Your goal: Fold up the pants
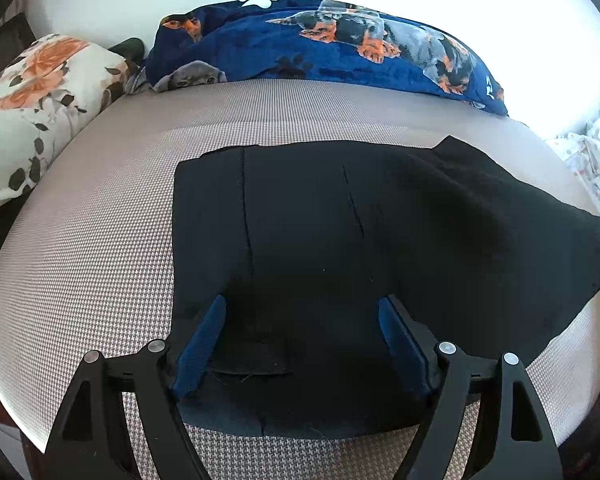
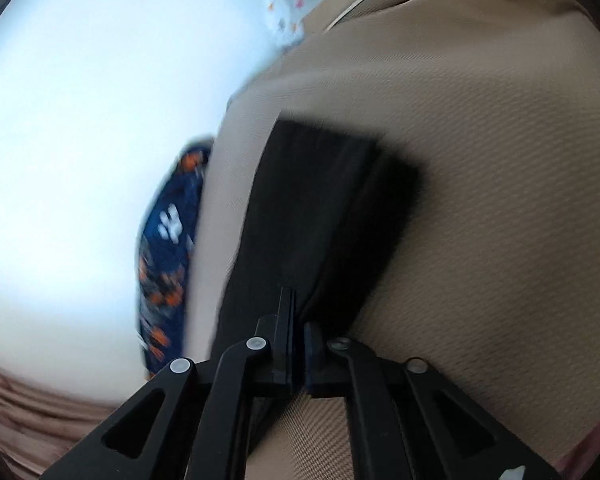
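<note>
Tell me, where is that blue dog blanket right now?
In the left wrist view the blanket lies bunched at the far edge of the bed, beyond the black pants, with a floral pillow to its left.

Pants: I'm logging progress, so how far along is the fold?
Done: the pants lie partly folded on the bed. In hand: the right gripper is shut on a pants edge; the left gripper is open over the near end. Left: finishing the fold and flattening the raised right side.
</note>
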`<state>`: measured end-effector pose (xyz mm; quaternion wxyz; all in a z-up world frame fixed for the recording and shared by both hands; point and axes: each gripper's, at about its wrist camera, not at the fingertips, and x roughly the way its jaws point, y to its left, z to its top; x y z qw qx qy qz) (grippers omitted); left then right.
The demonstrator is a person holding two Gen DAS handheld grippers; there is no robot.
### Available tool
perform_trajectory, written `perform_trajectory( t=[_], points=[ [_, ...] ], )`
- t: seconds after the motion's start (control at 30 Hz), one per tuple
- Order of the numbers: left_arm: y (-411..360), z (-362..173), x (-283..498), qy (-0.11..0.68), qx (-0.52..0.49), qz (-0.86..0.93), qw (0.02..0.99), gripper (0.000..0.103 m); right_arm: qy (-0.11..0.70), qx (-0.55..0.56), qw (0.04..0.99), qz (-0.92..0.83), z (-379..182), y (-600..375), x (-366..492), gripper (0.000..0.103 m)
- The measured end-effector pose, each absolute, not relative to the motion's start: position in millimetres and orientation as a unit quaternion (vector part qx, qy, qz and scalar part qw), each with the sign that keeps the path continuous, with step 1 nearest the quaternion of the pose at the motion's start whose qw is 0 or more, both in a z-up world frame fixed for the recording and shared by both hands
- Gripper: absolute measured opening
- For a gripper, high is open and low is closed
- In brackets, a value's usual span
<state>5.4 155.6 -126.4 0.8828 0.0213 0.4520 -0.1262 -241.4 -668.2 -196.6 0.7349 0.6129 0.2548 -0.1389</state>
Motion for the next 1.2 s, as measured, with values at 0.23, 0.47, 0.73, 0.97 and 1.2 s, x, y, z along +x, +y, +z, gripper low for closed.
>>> perform_trajectory(
  t=[0.23,0.47,0.73,0.97,1.2],
  points=[
    [152,-127,5,0.450,0.024,-0.126,0.884,0.084,0.201,0.593,0.748,-0.222,-173,-707,-303,0.022],
    [151,-126,6,0.450,0.021,-0.128,0.884,0.085,0.211,0.597,0.745,-0.211,-183,-709,-293,0.023],
    [152,-126,6,0.447,0.017,-0.129,0.885,0.086,0.231,0.575,0.760,-0.197,-176,-695,-257,0.041],
    [154,-126,5,0.442,0.012,-0.131,0.887,0.088,0.260,0.521,0.793,-0.182,-166,-676,-224,0.040],
    [177,-115,6,0.423,-0.056,-0.152,0.891,0.089,0.277,0.518,0.784,-0.203,-179,-675,-215,0.009]
  ],
)
